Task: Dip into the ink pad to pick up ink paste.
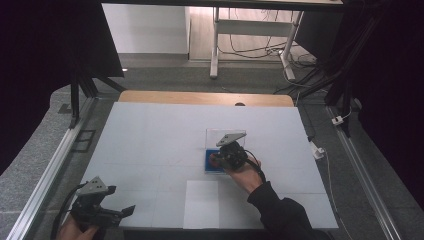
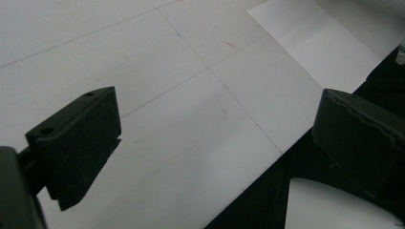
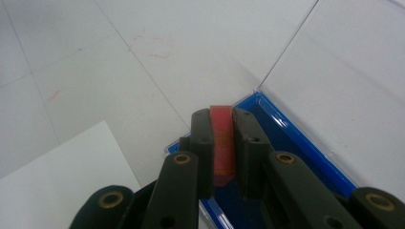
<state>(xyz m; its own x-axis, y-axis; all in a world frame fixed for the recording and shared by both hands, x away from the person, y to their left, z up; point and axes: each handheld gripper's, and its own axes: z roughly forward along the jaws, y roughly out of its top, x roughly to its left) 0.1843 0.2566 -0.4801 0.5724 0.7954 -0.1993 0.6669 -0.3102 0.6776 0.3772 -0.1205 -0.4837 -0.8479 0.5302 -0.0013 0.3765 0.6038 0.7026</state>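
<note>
- Here, we hold the right gripper (image 1: 220, 159) over the blue case (image 1: 214, 167) near the middle of the white table (image 1: 150, 145); in the right gripper view that right gripper (image 3: 223, 143) has its two black jaws pressed against the flat sides of a thin red piece (image 3: 223, 143), gripping it on edge between them.
- The red piece stands just above the blue case (image 3: 286, 138), at the corner of its blue tray; whether it touches the tray floor we cannot tell.
- The case's clear lid (image 3: 344, 81) is open and stands up at the tray's far side; in the high view the clear lid (image 1: 220, 135) rises behind the gripper.
- Our right hand (image 1: 245, 175), in a dark sleeve, comes in from the bottom edge and wraps the gripper's body.
- A white sheet of paper (image 1: 201, 204) lies flat on the table just in front of the case, at the near edge.
- Our left gripper (image 1: 122, 212) rests low at the near left corner of the table, well apart from the case; in the left gripper view the left gripper (image 2: 215, 138) has its jaws spread wide with nothing between them, over bare table.
</note>
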